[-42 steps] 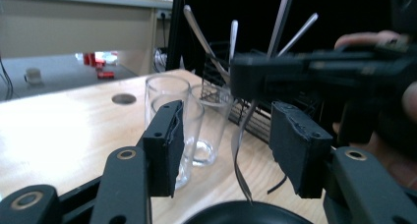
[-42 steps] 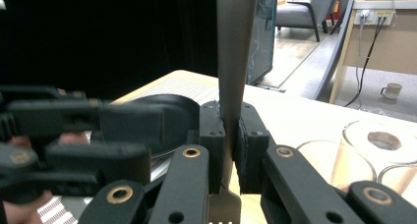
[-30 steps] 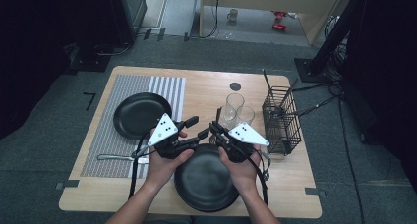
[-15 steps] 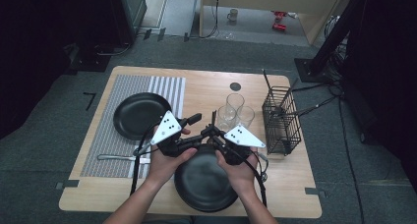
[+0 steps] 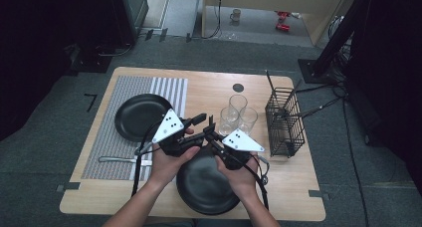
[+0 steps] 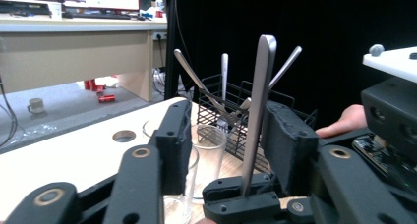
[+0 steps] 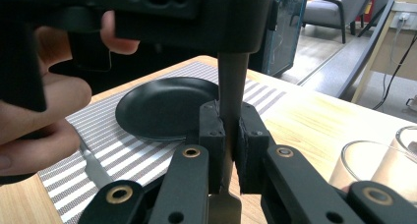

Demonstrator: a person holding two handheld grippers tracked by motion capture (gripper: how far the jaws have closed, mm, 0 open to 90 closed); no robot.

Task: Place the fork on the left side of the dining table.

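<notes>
Steel handle (image 6: 256, 116) between right tool (image 7: 229, 135) pads

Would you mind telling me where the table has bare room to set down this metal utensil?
The bare wood between the striped grey placemat and the three clear glasses, below the round hole, is free. The near right corner, below the black wire caddy, is open too. It is crowded around the near black round plate and both hand-held grippers.

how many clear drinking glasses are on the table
3, clustered together beside the black wire basket: one clear drinking glass at the back, one front left, one front right. None seems hidden.
</notes>
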